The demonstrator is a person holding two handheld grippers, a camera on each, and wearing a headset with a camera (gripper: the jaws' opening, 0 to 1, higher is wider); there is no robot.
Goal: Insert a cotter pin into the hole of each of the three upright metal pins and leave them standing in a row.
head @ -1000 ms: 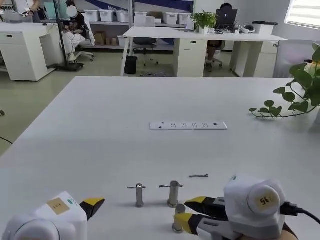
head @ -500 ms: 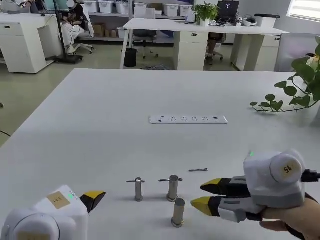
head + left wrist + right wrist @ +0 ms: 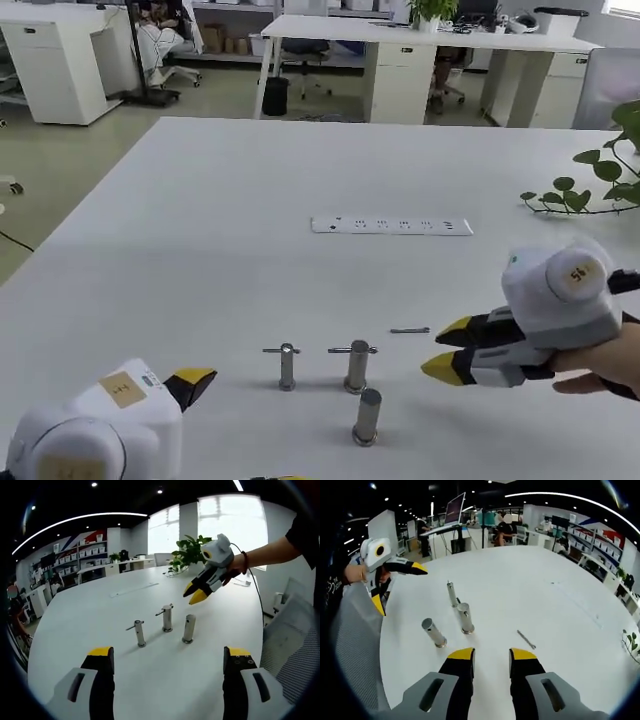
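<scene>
Pins, three of them, stand upright on the white table (image 3: 200, 250), near its front edge in the head view; the left pin (image 3: 287, 367) and the middle pin (image 3: 356, 367) stand side by side in a row, and each one carries a cotter pin crosswise near its top; the third pin (image 3: 367, 416) stands just beside the middle one, at about 5 o'clock from it, out of the row, and its top is bare. One loose cotter pin (image 3: 409, 330) lies flat on the table at about 1 o'clock from the middle pin, apart from it. The right tongs (image 3: 448, 350) hang above the table at 3 o'clock from the pins, held by a hand (image 3: 605, 370), with the yellow tips pointing to 9 o'clock; the jaws are a little parted and hold nothing; in the right gripper view the loose cotter pin lies just ahead of the jaw tips, at about 1 o'clock. The left tongs (image 3: 170, 652) are at 7 o'clock from the pins in the head view; their jaws are spread wide with nothing between them, and in the left gripper view all three pins stand ahead of the gap. Farther on the table, at 12 o'clock, lies a white power strip (image 3: 390, 226); leaves of a plant (image 3: 580, 195) reach in at 2 o'clock.
</scene>
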